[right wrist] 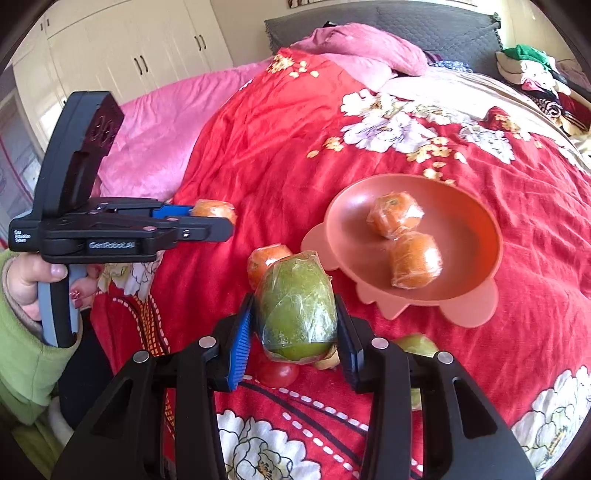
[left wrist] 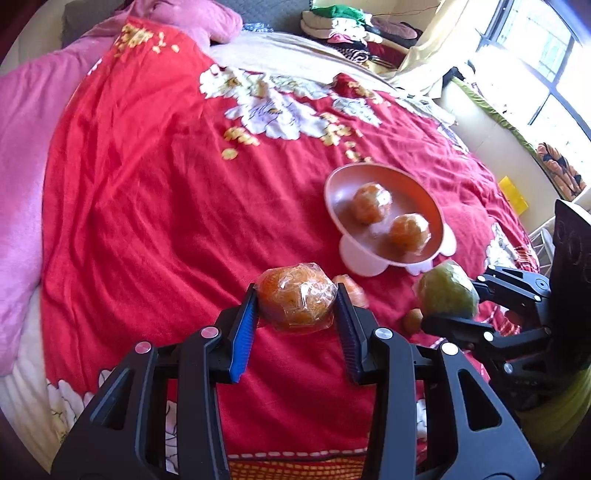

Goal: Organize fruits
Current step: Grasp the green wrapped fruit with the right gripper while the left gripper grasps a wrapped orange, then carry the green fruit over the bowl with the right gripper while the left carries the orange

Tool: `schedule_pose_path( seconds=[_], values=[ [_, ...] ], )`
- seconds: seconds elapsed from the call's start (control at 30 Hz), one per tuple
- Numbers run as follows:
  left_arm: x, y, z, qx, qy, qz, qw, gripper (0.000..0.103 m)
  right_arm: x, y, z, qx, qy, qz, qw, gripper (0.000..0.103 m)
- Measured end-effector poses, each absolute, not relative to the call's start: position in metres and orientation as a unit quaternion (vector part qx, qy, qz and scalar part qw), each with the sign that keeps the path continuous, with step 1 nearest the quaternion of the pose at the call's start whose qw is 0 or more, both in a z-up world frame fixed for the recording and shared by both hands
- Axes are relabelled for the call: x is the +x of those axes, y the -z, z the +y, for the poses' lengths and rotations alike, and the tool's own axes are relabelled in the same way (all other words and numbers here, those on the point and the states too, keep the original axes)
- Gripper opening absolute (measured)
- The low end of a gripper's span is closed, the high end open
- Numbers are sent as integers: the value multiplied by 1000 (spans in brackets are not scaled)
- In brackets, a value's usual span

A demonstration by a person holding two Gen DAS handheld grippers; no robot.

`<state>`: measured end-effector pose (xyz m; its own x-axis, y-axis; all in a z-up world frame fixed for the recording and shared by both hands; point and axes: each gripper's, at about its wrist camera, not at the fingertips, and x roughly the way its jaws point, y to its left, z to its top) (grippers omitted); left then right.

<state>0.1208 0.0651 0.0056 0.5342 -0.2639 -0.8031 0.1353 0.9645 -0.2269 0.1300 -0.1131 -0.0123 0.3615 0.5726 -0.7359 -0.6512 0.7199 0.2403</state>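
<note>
My left gripper is shut on a plastic-wrapped orange, lifted just above the red floral bedspread. My right gripper is shut on a wrapped green fruit, also off the bed. Each gripper shows in the other's view: the right gripper at the right, the left gripper at the left. A pink footed bowl holds two wrapped oranges. Beneath the grippers lie another loose orange, a red tomato and a green fruit.
A small brown fruit lies near the right gripper. A pink blanket covers the bed's left side. Folded clothes are piled at the headboard. A person's hand in a green sleeve holds the left gripper's handle. White wardrobe doors stand behind.
</note>
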Motion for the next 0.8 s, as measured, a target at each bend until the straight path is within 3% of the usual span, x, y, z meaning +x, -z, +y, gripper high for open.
schedule_pose_path(
  seconds=[0.8],
  values=[
    [147, -15, 12, -51, 152, 469, 869, 32, 153, -11, -171, 0, -320, 394, 862, 39]
  ],
)
